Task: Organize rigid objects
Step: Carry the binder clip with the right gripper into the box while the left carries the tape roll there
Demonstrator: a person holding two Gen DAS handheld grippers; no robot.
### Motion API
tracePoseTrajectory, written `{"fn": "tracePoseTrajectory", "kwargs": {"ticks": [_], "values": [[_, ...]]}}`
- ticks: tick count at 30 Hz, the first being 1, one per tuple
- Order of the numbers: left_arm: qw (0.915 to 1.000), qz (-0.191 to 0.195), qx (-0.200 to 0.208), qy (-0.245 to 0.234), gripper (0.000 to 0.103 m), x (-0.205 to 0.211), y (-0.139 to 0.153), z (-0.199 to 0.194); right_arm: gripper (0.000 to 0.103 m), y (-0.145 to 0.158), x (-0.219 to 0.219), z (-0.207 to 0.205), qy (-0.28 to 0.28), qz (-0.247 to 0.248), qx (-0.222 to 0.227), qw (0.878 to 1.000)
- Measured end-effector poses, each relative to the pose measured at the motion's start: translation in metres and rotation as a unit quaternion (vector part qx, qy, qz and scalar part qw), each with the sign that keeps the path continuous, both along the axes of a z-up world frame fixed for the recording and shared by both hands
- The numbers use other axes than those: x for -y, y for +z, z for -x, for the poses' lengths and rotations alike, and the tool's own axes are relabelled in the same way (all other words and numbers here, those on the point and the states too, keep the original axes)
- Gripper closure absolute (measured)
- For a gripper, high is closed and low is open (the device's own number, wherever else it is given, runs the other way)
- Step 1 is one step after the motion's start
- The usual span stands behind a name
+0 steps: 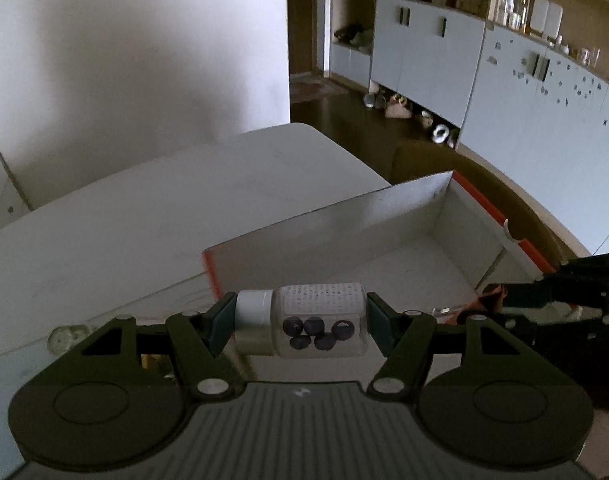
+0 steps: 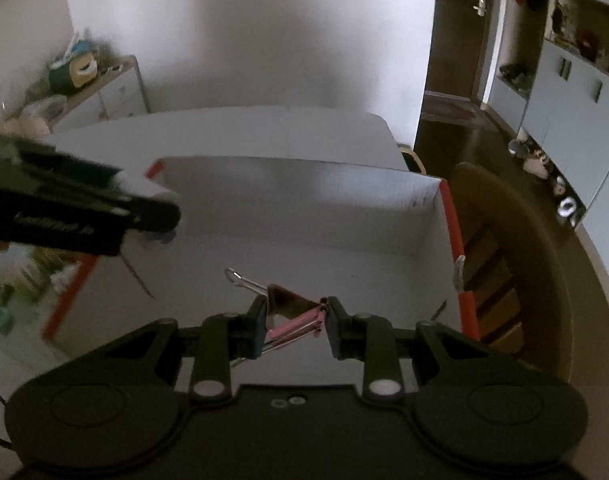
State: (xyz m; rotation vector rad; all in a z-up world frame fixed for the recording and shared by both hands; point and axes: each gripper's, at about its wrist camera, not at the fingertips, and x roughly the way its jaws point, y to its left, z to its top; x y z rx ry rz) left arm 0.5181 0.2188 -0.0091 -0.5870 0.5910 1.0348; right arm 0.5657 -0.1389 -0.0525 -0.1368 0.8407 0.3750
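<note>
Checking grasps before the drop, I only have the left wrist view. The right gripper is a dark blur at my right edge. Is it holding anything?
Observer: Yes. The right gripper is shut on a pink binder clip, one wire handle sticking out to the upper left.
Operator: Where is it relative to the box?
Observer: Over the open white box; bare box floor shows beyond the clip.
Operator: Does the right view see my bottle?
Observer: Barely. The left gripper appears there as a blurred dark shape at the box's left wall, and the bottle is only a pale smear at its tip.
</note>
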Motion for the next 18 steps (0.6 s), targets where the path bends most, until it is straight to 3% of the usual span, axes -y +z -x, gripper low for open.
{"fn": "tracePoseTrajectory", "kwargs": {"ticks": [18], "values": [[0.9958,0.079,-0.043,0.016,0.035,-0.063,-0.056,-0.08,0.075,-0.038,0.0,-0.026,0.026,0.045,-0.047,0.998]]}}
